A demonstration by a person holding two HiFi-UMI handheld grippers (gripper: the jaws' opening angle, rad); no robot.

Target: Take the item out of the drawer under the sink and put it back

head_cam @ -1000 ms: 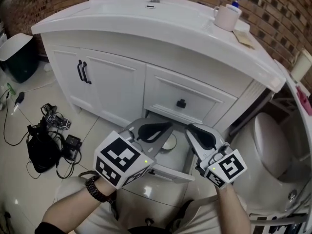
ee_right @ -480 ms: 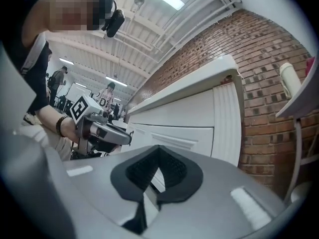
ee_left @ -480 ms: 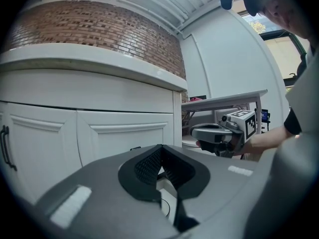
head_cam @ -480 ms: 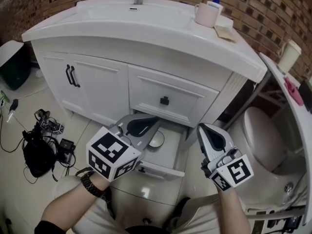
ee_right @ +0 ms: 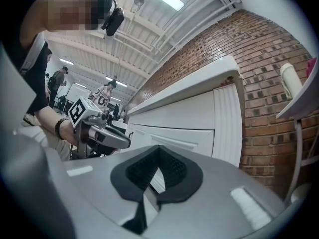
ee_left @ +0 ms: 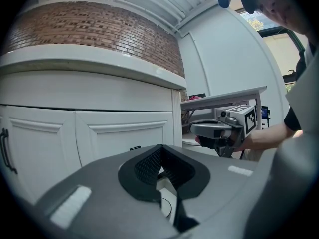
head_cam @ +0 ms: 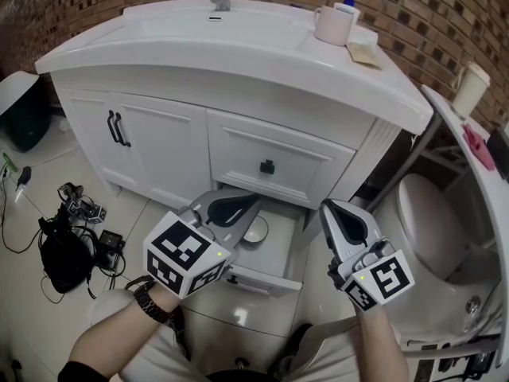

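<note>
In the head view the lower drawer point(head_cam: 278, 255) of the white sink cabinet stands pulled out. A small round pale item point(head_cam: 256, 229) lies inside it. My left gripper point(head_cam: 256, 200) hovers over the open drawer, just above and left of the item. Its jaws are shut and hold nothing point(ee_left: 160, 146). My right gripper point(head_cam: 325, 206) hangs to the right of the drawer, outside its side wall. It too is shut and empty point(ee_right: 159, 147). Each gripper view shows the other gripper in front of the white cabinet.
The upper drawer with a black knob point(head_cam: 267, 166) is closed directly above the open one. Cabinet doors with black handles point(head_cam: 118, 128) are at left. A toilet point(head_cam: 433, 229) stands close on the right. Cables and black gear point(head_cam: 67, 237) lie on the floor at left. A mug point(head_cam: 332, 24) sits on the countertop.
My right gripper has drawn away to the right, off the drawer. The left gripper stays over the drawer. The view has shifted slightly.
</note>
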